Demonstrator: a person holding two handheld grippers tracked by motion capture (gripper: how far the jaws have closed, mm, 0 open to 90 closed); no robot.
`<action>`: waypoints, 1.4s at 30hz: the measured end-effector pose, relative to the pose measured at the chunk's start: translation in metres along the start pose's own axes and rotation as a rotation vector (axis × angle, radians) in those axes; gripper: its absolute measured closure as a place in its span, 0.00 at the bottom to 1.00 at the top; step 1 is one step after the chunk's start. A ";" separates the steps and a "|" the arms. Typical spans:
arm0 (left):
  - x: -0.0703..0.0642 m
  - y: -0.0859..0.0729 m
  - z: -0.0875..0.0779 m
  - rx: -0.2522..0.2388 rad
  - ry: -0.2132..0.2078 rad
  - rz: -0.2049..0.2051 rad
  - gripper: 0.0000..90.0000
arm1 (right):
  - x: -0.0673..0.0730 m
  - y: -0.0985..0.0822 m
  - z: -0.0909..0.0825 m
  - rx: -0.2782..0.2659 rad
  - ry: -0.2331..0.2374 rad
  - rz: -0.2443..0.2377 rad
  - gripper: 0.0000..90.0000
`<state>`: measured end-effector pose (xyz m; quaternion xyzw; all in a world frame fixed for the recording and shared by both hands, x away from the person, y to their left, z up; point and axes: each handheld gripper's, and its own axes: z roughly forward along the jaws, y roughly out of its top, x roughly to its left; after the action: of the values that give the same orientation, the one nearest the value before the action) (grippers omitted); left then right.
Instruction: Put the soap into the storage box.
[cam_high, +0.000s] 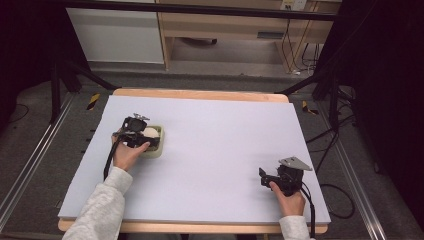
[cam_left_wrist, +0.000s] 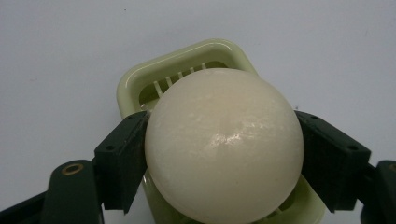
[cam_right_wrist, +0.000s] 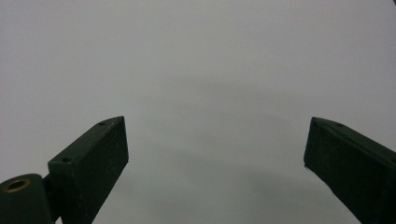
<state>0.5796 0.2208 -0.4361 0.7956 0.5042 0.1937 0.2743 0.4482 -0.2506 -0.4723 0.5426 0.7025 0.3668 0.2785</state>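
Egg (cam_left_wrist: 224, 144) clamped in left tongs (cam_left_wrist: 223, 154) over slotted tray (cam_left_wrist: 135, 79); right tongs (cam_right_wrist: 215, 163) wide open, empty.

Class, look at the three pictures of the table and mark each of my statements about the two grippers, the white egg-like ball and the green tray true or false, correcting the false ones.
1. The left gripper has its jaws closed on the white ball. True.
2. The right gripper holds a second ball. False: its jaws stand wide apart with nothing between them, over the bare grey mat.
3. The pale green slotted tray lies below and behind the ball. True.
4. The tray sits on the right half of the table. False: in the high view it lies on the left half, at the left gripper.
5. The two grippers touch each other. False: they are far apart, at opposite sides of the mat.
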 end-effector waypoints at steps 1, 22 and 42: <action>0.000 0.000 0.001 -0.001 0.000 0.000 0.25 | 0.000 0.000 0.000 -0.001 0.000 -0.003 0.08; -0.001 -0.003 0.004 0.009 0.002 0.001 0.25 | 0.000 0.000 0.000 -0.002 0.001 -0.006 0.07; -0.004 -0.003 -0.023 -0.069 -0.014 0.017 0.18 | 0.000 0.001 -0.001 -0.006 -0.001 -0.001 0.07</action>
<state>0.5626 0.2236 -0.4207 0.7914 0.4884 0.2076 0.3035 0.4481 -0.2505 -0.4714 0.5415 0.7016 0.3685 0.2805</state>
